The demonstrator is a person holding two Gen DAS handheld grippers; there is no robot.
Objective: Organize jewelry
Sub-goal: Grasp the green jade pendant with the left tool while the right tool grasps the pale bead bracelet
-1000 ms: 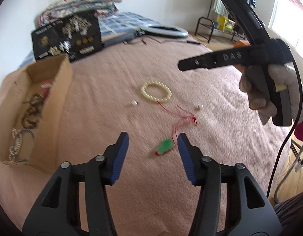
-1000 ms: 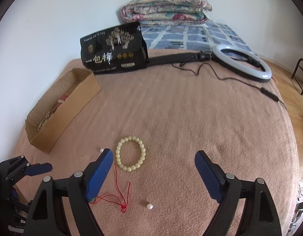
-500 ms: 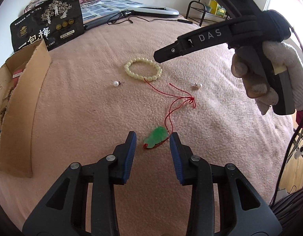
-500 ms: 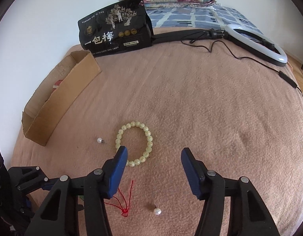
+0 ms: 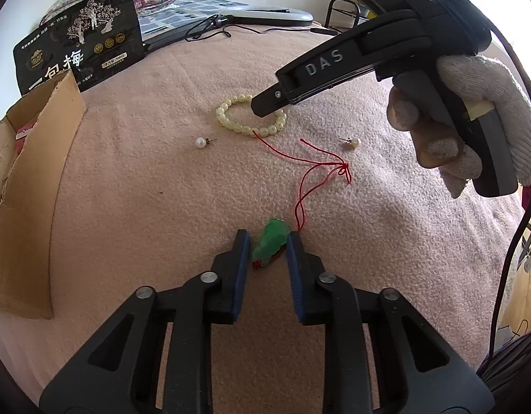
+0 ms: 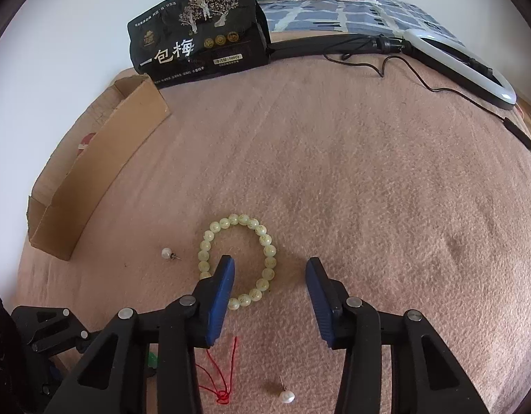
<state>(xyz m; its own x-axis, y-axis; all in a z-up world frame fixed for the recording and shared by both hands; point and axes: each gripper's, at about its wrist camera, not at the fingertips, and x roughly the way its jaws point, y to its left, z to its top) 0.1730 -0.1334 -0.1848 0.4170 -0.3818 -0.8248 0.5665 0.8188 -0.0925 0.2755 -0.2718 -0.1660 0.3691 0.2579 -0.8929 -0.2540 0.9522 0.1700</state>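
Observation:
A green pendant (image 5: 270, 245) on a red cord (image 5: 317, 162) lies on the pink blanket. My left gripper (image 5: 268, 238) points down at it, its jaws closing with the pendant between the blue pads; a thin gap shows on the left side. A pale yellow-green bead bracelet (image 6: 265, 238) lies farther back. My right gripper (image 6: 269, 269) is low over it, jaws closing. Its left finger stands inside the ring and its right finger outside, so they straddle the ring's right side without touching. In the left wrist view, a gloved hand holds this gripper above the bracelet (image 5: 231, 122).
Two pearl stud earrings (image 5: 200, 143) (image 5: 353, 143) lie on either side of the cord. A cardboard box (image 6: 103, 169) holding jewelry stands at the left edge. At the back are a black printed bag (image 6: 196, 34), a ring light (image 6: 472, 65) with its cable, and folded quilts.
Both grippers came down toward the blanket and their jaws narrowed. The left pair drew in around the green pendant. The right pair moved over the bracelet's right side.

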